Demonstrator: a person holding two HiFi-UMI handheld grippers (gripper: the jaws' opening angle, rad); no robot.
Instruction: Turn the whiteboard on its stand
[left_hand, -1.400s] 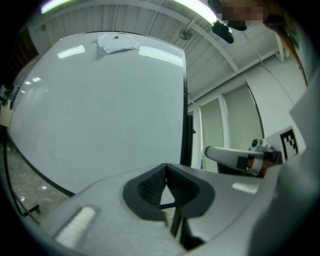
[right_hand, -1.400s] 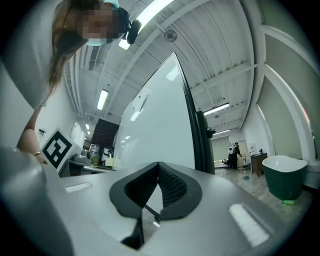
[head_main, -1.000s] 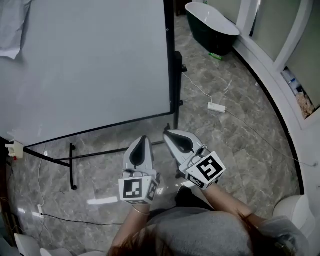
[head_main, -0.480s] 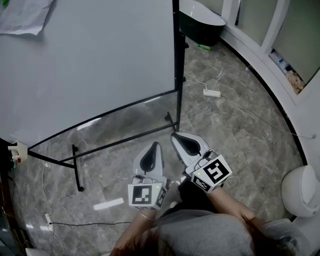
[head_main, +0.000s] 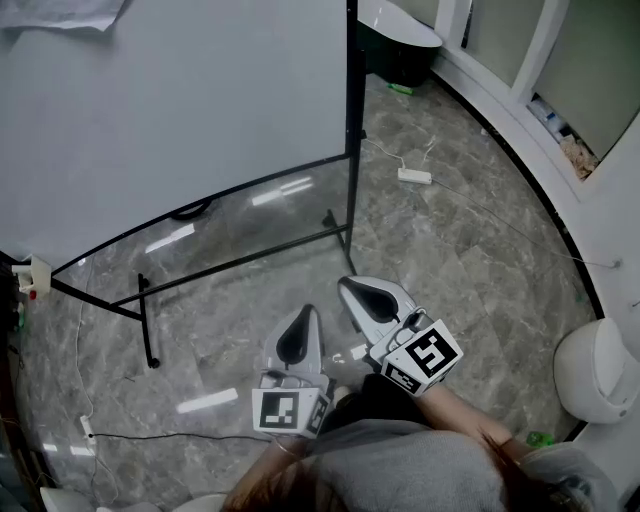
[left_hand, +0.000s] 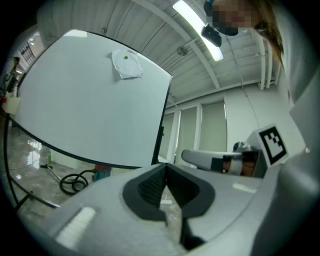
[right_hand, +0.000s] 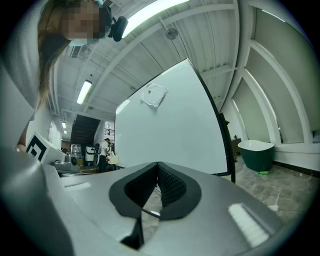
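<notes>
Head view: a grey veined marble floor (head_main: 450, 260), glossy with streaks of light, runs to a curved white window wall (head_main: 600, 220), where a dark oval bathtub (head_main: 400, 40) sits. The whiteboard (head_main: 180, 120), flat and pale in a thin black frame, stands ahead on its black tube stand (head_main: 240, 262), well apart from the left claw (head_main: 303, 315) and right claw (head_main: 348, 287) (smooth grey shells, side by side).

Left gripper view: the black ribbed pads (left_hand: 150, 186) meet at the tips, with nothing between them. A crumpled paper (left_hand: 126, 64) clings to the whiteboard.

Right gripper view: the tips are likewise together and empty.
</notes>
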